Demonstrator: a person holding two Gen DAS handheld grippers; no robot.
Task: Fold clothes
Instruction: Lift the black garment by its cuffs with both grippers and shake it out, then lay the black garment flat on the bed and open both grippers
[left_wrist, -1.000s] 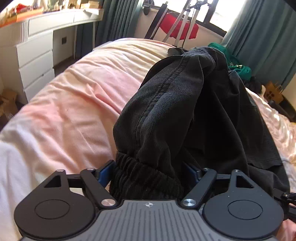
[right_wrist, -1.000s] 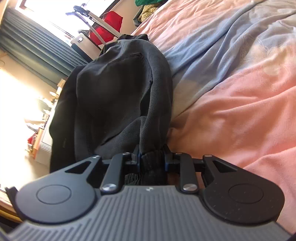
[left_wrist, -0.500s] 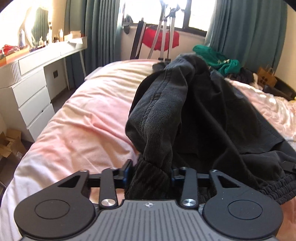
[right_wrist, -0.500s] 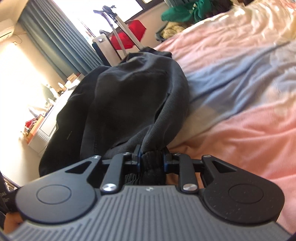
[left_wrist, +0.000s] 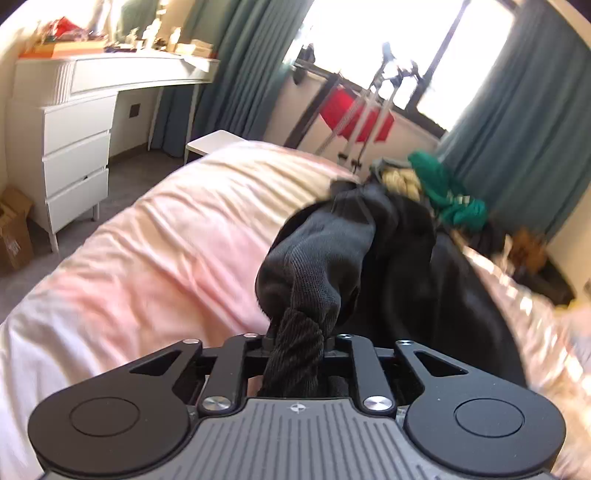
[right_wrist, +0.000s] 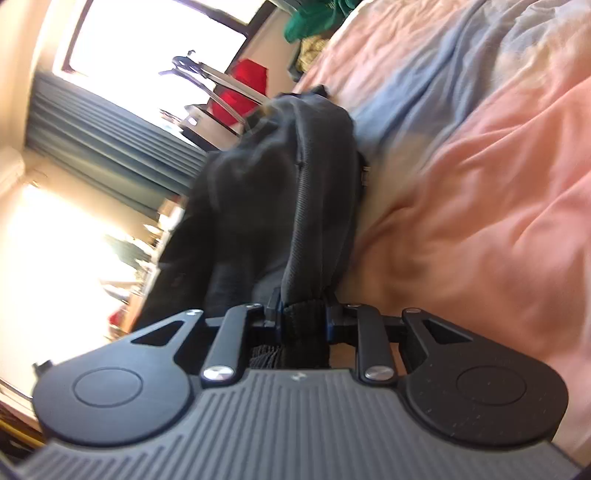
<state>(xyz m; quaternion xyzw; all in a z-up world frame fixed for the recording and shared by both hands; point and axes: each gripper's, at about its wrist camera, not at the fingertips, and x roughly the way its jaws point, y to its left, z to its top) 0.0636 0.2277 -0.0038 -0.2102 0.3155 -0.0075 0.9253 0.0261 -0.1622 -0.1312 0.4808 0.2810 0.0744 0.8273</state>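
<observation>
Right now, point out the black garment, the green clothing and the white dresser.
black garment (left_wrist: 314, 258), left wrist view, on the bunched knit fabric above the gripper.
green clothing (left_wrist: 439, 181), left wrist view, on its crumpled middle.
white dresser (left_wrist: 75, 151), left wrist view, on a drawer front.

Left wrist view: bare pink bedspread (left_wrist: 155, 258) fills centre-left, passable. Black garment (left_wrist: 406, 266) blocks centre-right; green clothes pile (left_wrist: 443, 188) behind it, upper right. White drawer unit (left_wrist: 74, 155) walls far left. Right wrist view: bedspread open at right.
</observation>
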